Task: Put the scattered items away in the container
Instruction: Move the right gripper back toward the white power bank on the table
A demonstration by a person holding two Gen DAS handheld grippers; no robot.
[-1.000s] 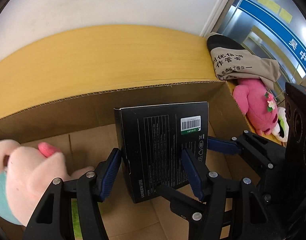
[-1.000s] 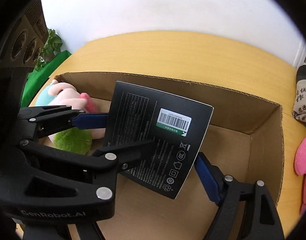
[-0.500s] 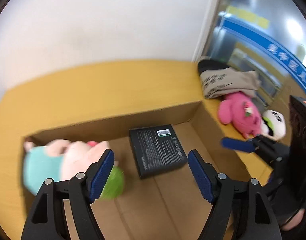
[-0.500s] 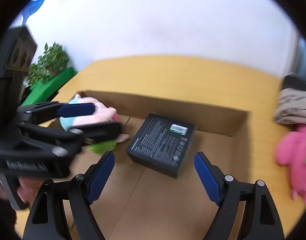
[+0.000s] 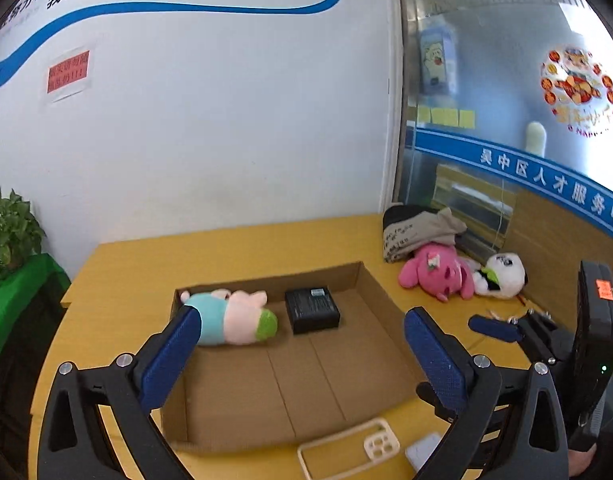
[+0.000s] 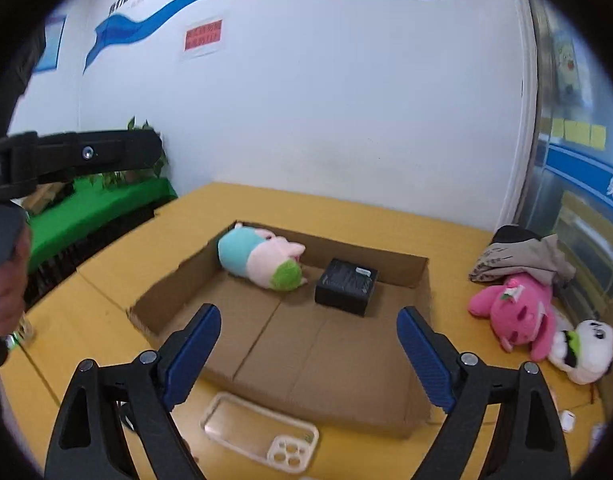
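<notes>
A shallow open cardboard box lies on the yellow table. Inside at the back lie a black product box and a pink, teal and green plush. My left gripper is open and empty, raised above the box's near side. My right gripper is open and empty, also raised over the near side. A clear phone case lies on the table in front of the box.
A pink plush, a white panda plush and a folded cloth bag lie on the table right of the box. A small white item lies near the case. A plant stands at left.
Both grippers let go of the black product box, which now lies flat in the cardboard box. Both grippers have pulled back and up, well away from it.
</notes>
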